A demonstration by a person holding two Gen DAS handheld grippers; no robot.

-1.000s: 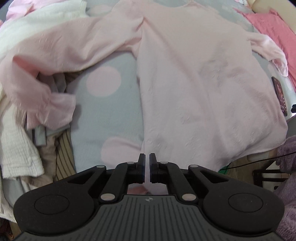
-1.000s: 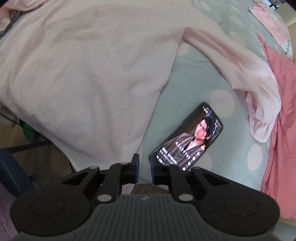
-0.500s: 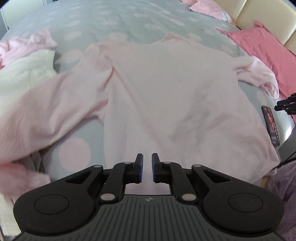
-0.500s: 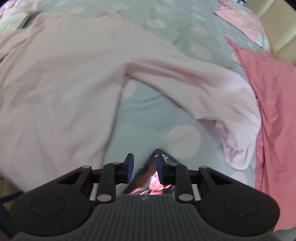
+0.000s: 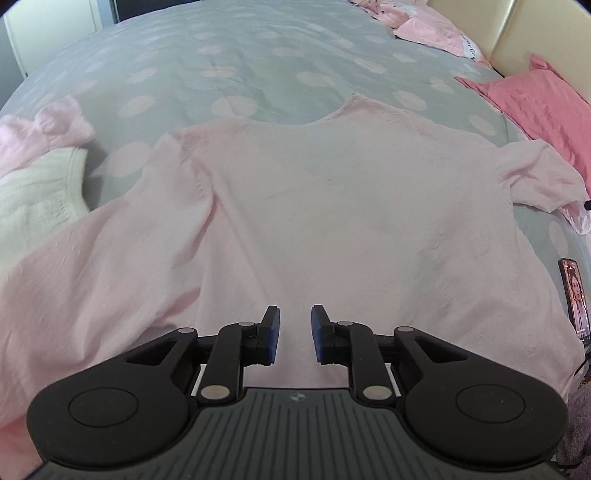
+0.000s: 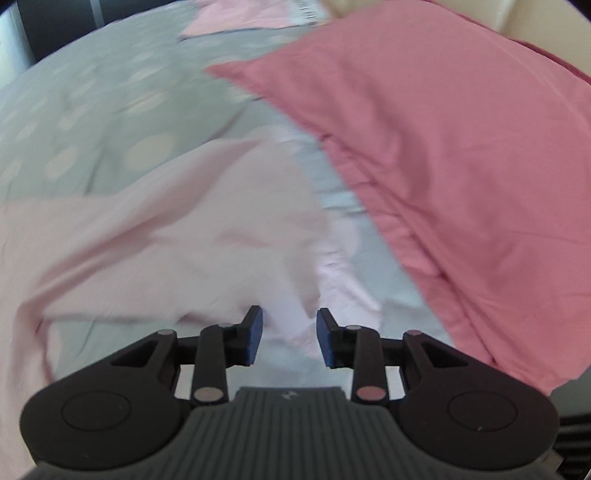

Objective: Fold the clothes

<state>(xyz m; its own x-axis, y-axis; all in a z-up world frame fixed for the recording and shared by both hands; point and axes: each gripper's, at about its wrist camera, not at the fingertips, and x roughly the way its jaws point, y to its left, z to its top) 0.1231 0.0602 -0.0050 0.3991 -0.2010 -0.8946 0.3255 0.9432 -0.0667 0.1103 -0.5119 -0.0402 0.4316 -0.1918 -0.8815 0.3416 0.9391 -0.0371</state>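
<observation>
A pale pink long-sleeved top (image 5: pixel 332 206) lies spread flat on the grey dotted bed cover (image 5: pixel 229 62), neckline far, hem near. My left gripper (image 5: pixel 294 334) is open and empty, just above the hem at the middle. Its left sleeve (image 5: pixel 85 280) runs toward the near left. In the right wrist view my right gripper (image 6: pixel 289 336) is open and empty over the cuff end of the right sleeve (image 6: pixel 207 221); the view is blurred.
A phone (image 5: pixel 576 299) with its screen lit lies at the bed's right edge beside the hem. A deep pink pillow (image 6: pixel 443 155) lies right of the sleeve. A white garment (image 5: pixel 33 199) and other pink clothes lie at the left. Folded pink cloth (image 5: pixel 436 29) lies far back.
Both grippers have opened from nearly shut. The left one rose and tilted to look across the whole top. The right one swung from the phone and hem toward the right sleeve and pillow.
</observation>
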